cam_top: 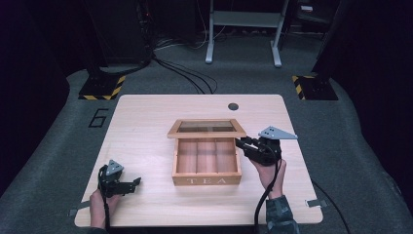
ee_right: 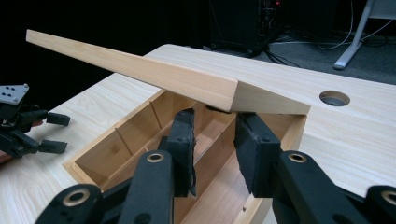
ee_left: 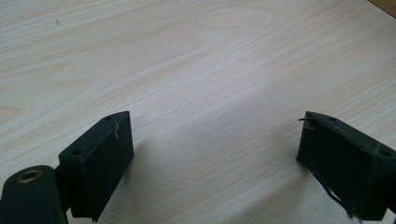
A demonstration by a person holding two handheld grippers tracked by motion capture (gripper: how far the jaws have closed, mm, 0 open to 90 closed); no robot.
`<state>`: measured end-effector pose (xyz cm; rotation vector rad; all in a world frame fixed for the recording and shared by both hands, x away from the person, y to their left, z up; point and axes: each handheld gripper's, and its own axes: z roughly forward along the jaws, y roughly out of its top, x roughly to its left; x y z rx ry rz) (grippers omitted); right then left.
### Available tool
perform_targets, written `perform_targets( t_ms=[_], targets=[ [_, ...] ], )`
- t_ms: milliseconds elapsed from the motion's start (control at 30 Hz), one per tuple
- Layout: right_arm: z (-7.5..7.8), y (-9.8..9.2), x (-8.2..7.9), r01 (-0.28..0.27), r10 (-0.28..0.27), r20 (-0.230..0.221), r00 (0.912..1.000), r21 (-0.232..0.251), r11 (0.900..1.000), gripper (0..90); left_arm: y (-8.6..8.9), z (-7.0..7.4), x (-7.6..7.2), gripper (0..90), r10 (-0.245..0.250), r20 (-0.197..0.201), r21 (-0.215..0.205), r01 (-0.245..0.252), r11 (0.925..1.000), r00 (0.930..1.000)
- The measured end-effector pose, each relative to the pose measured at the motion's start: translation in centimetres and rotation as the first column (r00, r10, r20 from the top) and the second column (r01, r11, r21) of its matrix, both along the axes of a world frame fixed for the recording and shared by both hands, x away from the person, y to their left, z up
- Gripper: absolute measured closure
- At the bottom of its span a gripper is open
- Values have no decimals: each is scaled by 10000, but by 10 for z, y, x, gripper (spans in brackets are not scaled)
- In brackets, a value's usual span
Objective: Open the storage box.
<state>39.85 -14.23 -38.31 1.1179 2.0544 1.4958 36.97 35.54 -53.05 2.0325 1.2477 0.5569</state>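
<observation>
Pale wood made up the one table (cam_top: 146, 122) in the high view, where a single tea box (cam_top: 207, 180) with three compartments sat at its middle, lid (cam_top: 207, 128) half raised, the right gripper (cam_top: 239, 142) at its right edge and the left gripper (cam_top: 138, 181) resting well apart to the left. In the left gripper view, its two jaws stood wide over bare tabletop, holding nothing. In the right gripper view, the two jaws stood close together under the lid's edge; whether they gripped it I couldn't tell

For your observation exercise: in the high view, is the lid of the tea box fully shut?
No, the lid stands raised at the back of the tea box, leaving its three compartments open to view.
</observation>
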Motion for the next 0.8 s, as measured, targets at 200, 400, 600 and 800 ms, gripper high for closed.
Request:
perform_targets(
  t_ms=[200, 400, 600, 800],
  targets=[
    [8, 1, 9, -11, 11, 11, 10000, -55, 10000, 679, 0, 0, 0, 103, -70, 14, 11, 70, 10000, 10000],
    [15, 1, 15, -36, 36, 23, 10000, -76, 10000, 679, 0, 0, 0, 103, -36, 102, 16, 36, 10000, 9999],
    [22, 2, 24, -49, 49, -8, 10000, -118, 9999, 680, 0, -1, 0, 103, -27, 127, 34, 26, 10000, 9999],
    [26, 2, 30, -33, 32, -41, 10000, -139, 9999, 680, -1, -1, 0, 103, -25, 131, 36, 24, 10000, 9999]
  ],
)
